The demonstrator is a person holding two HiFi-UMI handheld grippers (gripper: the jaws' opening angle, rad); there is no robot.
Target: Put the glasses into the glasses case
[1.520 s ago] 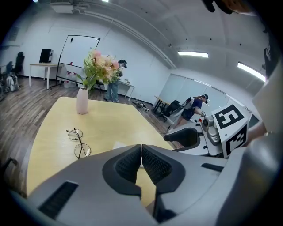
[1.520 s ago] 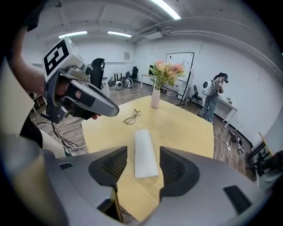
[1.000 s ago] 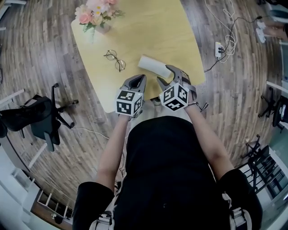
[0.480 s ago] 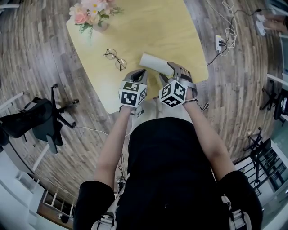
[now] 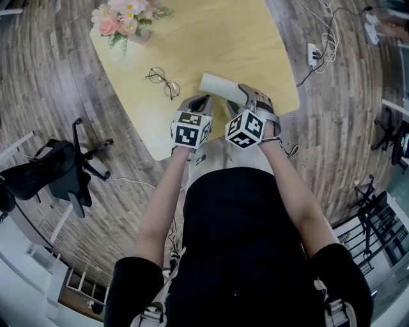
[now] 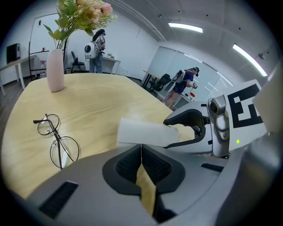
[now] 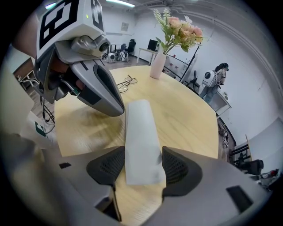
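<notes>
Above table (image 5: 211, 38), right gripper (image 7: 141, 168) around case (image 7: 139, 128)

A pale wooden table (image 5: 249, 38) carries a pink vase (image 6: 55, 70) of pink and white flowers (image 5: 124, 14) at its far left corner, while a black office chair (image 5: 61, 169) stands on the wood-plank floor (image 5: 45, 83) to the left and a white power strip (image 5: 313, 56) with loose cables lies to the right.

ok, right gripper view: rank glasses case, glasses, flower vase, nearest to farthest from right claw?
1. white glasses case, inside the right gripper claw.
2. round wire-rimmed glasses, ahead, left.
3. pink vase of flowers, farthest, beyond them.
</notes>
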